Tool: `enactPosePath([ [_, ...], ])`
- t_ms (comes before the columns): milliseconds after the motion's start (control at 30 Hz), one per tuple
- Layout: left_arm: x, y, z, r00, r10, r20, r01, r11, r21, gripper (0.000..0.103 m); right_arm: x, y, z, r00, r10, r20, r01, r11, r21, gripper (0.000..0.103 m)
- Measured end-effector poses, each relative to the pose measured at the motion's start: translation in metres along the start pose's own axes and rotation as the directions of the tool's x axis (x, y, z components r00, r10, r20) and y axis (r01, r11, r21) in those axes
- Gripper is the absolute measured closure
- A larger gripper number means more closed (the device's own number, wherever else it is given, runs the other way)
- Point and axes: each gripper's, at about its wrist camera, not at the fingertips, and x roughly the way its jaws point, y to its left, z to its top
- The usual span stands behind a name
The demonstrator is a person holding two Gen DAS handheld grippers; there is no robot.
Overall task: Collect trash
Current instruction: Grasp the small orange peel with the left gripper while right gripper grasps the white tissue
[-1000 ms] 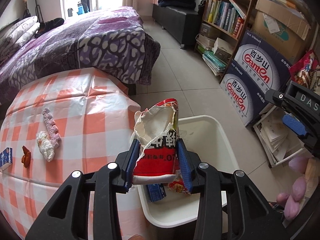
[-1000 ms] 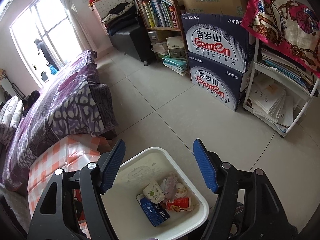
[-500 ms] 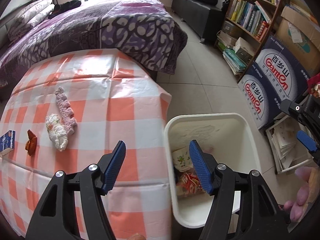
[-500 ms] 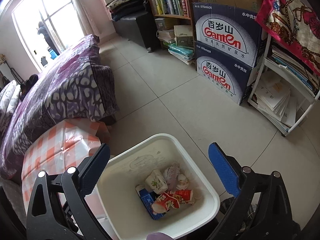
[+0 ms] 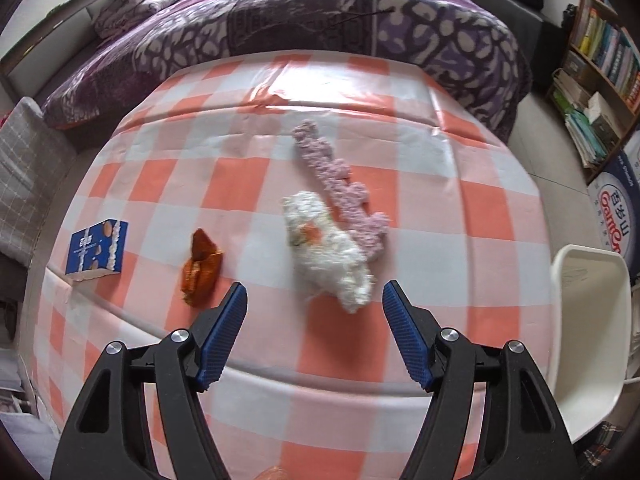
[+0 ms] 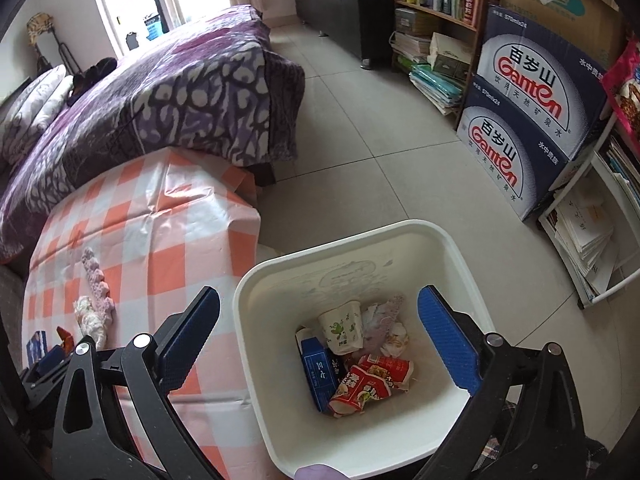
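Left wrist view: your left tongs (image 5: 314, 304) hang released over the table (image 5: 460, 208), nothing between them — the white fluffy scrap (image 5: 328, 248) lies just ahead. Your right tongs (image 6: 318, 312) gape, empty, above the white bin (image 6: 256, 320) holding the red wrapper (image 6: 368, 384).

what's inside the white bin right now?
The white plastic bin holds a patterned paper cup, blue carton, red snack wrappers and crumpled paper. Anything beneath them is covered.
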Motion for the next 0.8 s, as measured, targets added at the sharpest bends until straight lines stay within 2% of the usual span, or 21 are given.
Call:
enactPosePath([
  [167,0.021,0.045,0.004,0.998,0.050,-0.040,-0.053,0.997,-0.062,0.034,0.009,0.033,-0.005,0.999,0.027,-0.027,-0.030,0.996,-0.079,0.008],
  [267,0.032,0.065,0.004,0.998,0.042,-0.052,-0.047,0.994,-0.100,0.034,0.013,0.059,-0.009,0.998,0.055,-0.031,-0.059,0.987,-0.150,0.008],
  [300,0.036,0.070,0.004,0.998,0.037,-0.054,-0.042,0.994,-0.103,0.036,0.014,0.069,-0.010,0.998,0.062,-0.027,-0.066,0.981,-0.180,0.008],
  [367,0.045,0.077,0.002,0.998,0.010,-0.069,-0.018,0.993,-0.112,0.046,0.015,0.089,-0.013,0.996,0.087,-0.025,-0.090,0.966,-0.241,0.008],
  [400,0.049,0.081,0.001,0.996,-0.024,-0.081,0.014,0.992,-0.126,0.055,0.016,0.101,-0.015,0.994,0.102,-0.027,-0.106,0.954,-0.281,0.008],
  [433,0.051,0.083,0.001,0.996,-0.046,-0.079,0.035,0.990,-0.139,0.059,0.017,0.111,-0.018,0.993,0.114,-0.030,-0.118,0.940,-0.319,0.008],
  [467,0.050,0.083,0.002,0.997,-0.043,-0.070,0.033,0.990,-0.139,0.063,0.017,0.120,-0.021,0.992,0.120,-0.031,-0.123,0.927,-0.353,0.008],
  [500,0.050,0.084,0.003,0.997,-0.041,-0.067,0.032,0.991,-0.130,0.073,0.016,0.129,-0.023,0.992,0.125,-0.030,-0.127,0.913,-0.386,0.008],
  [633,0.050,0.085,0.004,0.997,-0.055,-0.058,0.048,0.992,-0.119,0.078,0.014,0.162,-0.034,0.983,0.182,-0.033,-0.173,0.845,-0.505,0.008],
  [800,0.043,0.097,0.006,0.996,-0.073,-0.051,0.065,0.986,-0.154,0.080,0.016,0.190,-0.039,0.960,0.273,-0.063,-0.262,0.792,-0.551,0.009],
])
